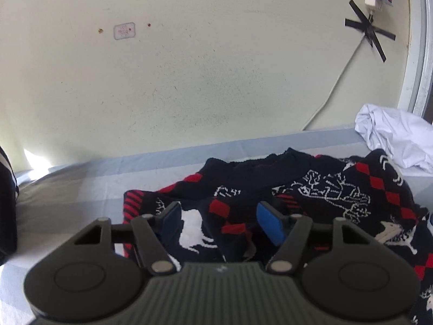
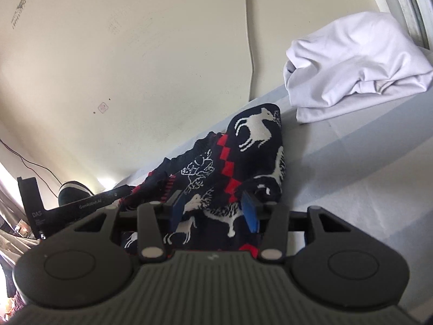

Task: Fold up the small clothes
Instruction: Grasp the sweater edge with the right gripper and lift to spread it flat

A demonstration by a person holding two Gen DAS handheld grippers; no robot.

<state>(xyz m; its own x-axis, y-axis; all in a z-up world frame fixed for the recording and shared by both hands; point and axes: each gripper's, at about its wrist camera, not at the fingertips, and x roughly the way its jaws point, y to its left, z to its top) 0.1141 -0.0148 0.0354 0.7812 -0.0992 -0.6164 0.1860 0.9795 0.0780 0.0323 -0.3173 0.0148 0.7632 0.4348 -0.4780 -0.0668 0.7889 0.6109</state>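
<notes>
Meanwhile, a crumpled navy knitted sweater patterned with red diamonds and white animals lies on a pale blue-grey bed sheet beside a cream wall. Both the left gripper and the right gripper hover over the knit, blue-padded jaws parted with folds of fabric between them, no pad visibly pressing. A rumpled white cloth garment sits just beyond the sweater.
</notes>
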